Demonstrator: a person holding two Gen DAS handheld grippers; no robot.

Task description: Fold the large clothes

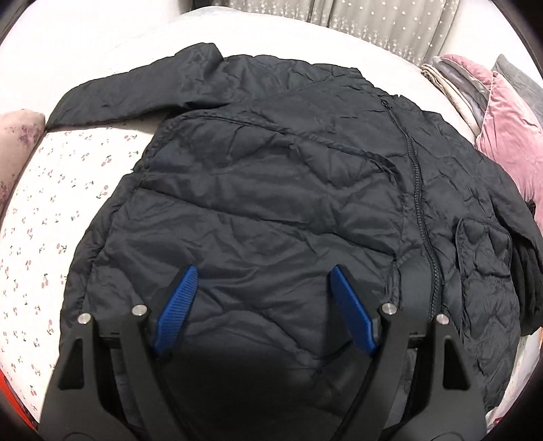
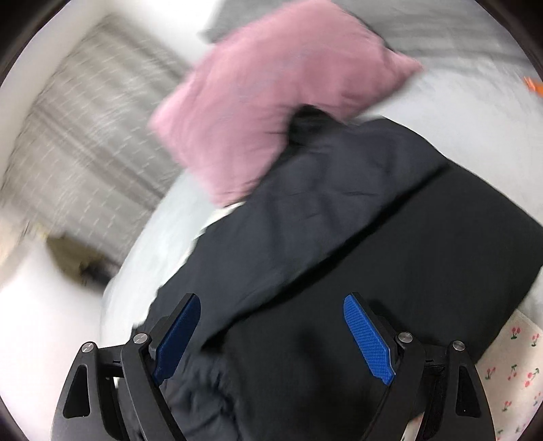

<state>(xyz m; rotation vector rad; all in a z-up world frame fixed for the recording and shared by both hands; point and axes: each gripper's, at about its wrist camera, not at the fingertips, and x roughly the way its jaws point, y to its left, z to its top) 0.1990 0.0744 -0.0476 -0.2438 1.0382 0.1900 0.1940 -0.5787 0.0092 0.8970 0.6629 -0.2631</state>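
A large black quilted jacket lies spread on the bed, zipper running down its right part and one sleeve stretched toward the far left. My left gripper hovers above the jacket's near part, jaws wide apart, blue pads bare with nothing between them. In the blurred right wrist view, my right gripper is open above the jacket, over a gathered cuff; its pads touch no cloth.
A cherry-print sheet covers the bed on the left. A pink pillow, folded cloths and a grey cushion crowd the right. Another black garment lies by the jacket's right edge. A patterned curtain hangs behind.
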